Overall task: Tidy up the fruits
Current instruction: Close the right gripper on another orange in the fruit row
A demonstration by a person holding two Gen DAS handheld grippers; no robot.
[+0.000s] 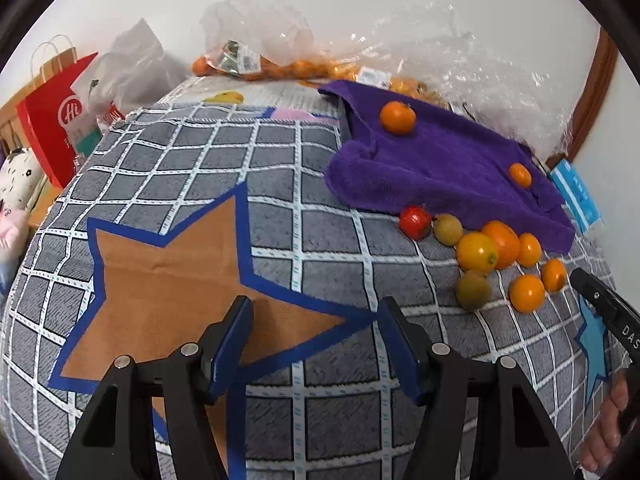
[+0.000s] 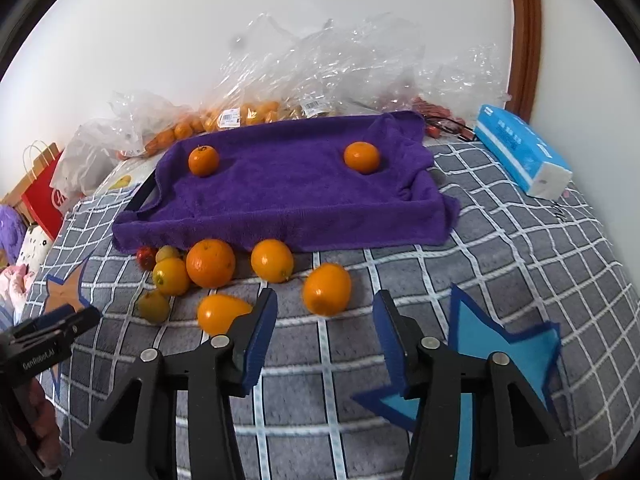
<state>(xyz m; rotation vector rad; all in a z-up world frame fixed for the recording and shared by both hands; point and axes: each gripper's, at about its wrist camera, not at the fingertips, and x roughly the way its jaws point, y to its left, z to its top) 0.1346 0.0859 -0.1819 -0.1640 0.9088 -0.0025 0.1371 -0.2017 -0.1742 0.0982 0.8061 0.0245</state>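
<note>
Towel (image 2: 288,188), purple, draped over a tray as sorting spot: two oranges (image 2: 204,161) on it. Loose fruit (image 2: 210,263) heaped at towel's near edge, awaiting transfer. Right tool (image 2: 325,318) agape facing one orange; left tool (image 1: 316,326) agape, empty.

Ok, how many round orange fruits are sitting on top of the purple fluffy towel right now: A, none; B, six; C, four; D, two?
D: the purple fluffy towel carries just two round orange fruits, one near its left end and one near its right end; the other loose fruits lie on the grey checked cover in front of it.
</note>
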